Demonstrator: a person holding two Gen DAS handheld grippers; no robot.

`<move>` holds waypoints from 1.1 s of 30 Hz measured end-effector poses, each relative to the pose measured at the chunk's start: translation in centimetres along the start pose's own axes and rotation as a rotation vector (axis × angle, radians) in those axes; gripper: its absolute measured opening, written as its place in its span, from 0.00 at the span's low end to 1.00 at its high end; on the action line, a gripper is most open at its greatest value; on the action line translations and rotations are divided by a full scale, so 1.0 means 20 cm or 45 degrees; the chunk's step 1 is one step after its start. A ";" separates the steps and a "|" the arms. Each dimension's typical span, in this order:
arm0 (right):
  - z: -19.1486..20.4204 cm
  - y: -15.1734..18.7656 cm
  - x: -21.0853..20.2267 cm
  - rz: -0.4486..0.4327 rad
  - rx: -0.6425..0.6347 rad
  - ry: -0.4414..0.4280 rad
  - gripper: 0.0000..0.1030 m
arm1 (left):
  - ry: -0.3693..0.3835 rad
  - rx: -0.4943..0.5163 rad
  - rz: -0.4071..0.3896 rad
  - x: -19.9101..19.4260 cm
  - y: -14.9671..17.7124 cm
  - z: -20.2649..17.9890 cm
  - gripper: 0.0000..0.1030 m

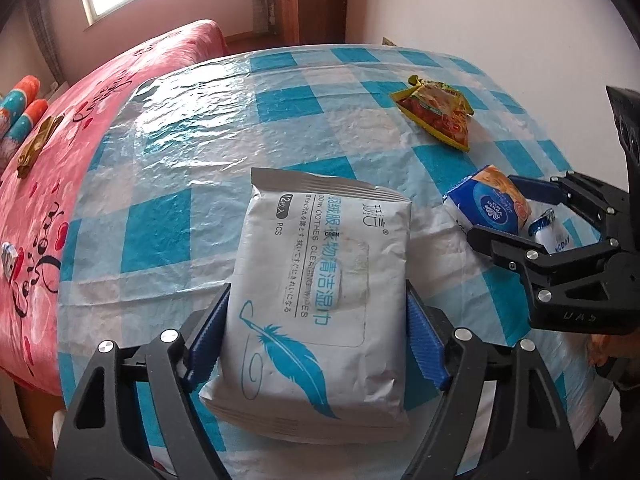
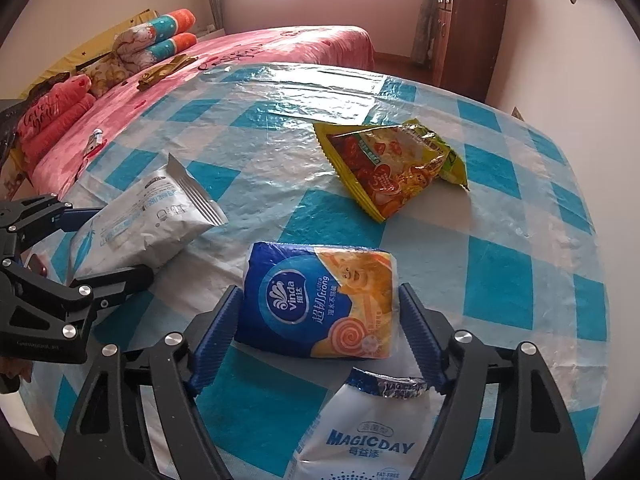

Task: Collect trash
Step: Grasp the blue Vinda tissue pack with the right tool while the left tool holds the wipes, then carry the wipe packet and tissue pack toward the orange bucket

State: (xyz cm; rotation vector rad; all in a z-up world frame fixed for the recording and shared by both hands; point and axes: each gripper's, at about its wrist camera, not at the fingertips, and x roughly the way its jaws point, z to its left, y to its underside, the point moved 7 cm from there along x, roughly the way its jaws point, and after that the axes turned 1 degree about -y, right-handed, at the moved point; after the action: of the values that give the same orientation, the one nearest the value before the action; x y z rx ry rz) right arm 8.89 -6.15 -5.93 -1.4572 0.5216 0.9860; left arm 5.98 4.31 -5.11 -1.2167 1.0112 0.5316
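Note:
A white wet-wipes pack (image 1: pixel 316 300) with a blue feather lies on the checked table; my left gripper (image 1: pixel 316 340) straddles it, blue pads touching both sides. It also shows in the right wrist view (image 2: pixel 140 224). A blue Vinda tissue pack (image 2: pixel 316 300) sits between the pads of my right gripper (image 2: pixel 316 332), which touch its sides. A white Magicday pouch (image 2: pixel 360 432) lies below it inside the jaws. A yellow snack bag (image 2: pixel 396 164) lies farther back, apart from both grippers.
The table wears a blue-and-white checked plastic cloth (image 1: pixel 192 128). A pink bed (image 2: pixel 280 44) with pillows stands along its left side. A wooden cabinet (image 2: pixel 468 28) stands at the back. A wall runs along the right.

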 end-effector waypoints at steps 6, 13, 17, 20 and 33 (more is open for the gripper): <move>0.01 0.00 -0.01 -0.022 -0.022 0.000 0.69 | 0.011 -0.056 -0.009 -0.02 0.01 0.02 0.76; 0.01 0.00 -0.04 -0.050 -0.016 -0.008 0.65 | 0.026 -0.125 -0.030 -0.06 0.03 0.05 0.76; 0.03 0.00 -0.07 -0.068 -0.017 -0.012 0.63 | 0.034 -0.153 -0.059 -0.11 0.04 0.06 0.76; 0.04 0.00 -0.09 -0.089 -0.015 -0.016 0.63 | 0.041 -0.171 -0.078 -0.14 0.05 0.06 0.76; 0.11 -0.04 -0.26 -0.179 -0.012 -0.029 0.63 | 0.065 -0.231 -0.149 -0.31 0.11 0.07 0.76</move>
State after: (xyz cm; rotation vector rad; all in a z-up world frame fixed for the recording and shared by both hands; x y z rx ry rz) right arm 6.14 -5.21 -1.01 -1.4682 0.3931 0.8940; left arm 1.69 7.28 -0.89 -1.4478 0.9433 0.5108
